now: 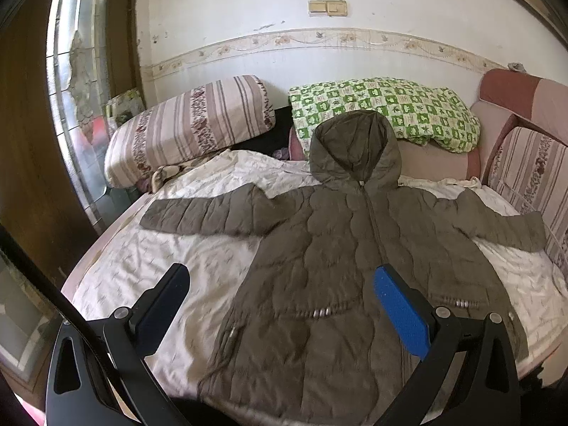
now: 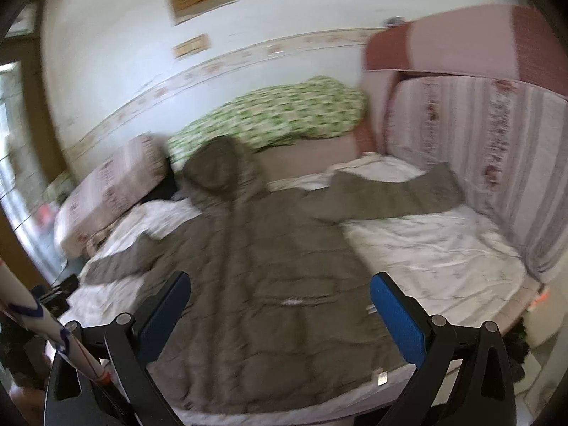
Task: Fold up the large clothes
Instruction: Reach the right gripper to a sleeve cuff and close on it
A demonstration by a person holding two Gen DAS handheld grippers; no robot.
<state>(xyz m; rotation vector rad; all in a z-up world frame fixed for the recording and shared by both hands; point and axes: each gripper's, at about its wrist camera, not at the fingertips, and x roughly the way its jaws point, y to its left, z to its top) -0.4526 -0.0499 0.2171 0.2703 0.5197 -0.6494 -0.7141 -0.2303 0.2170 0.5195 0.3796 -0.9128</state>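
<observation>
Both tools [image 1: 282, 285] [image 2: 280, 293] gape — jacket [image 1: 355, 266] flat on bed [image 1: 149, 259].

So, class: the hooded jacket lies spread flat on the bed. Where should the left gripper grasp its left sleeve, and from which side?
Probably at the cuff end of the left sleeve, approaching from the bed's left edge: it lies flat, stretched outward, free of the jacket body. Left gripper is open.
</observation>
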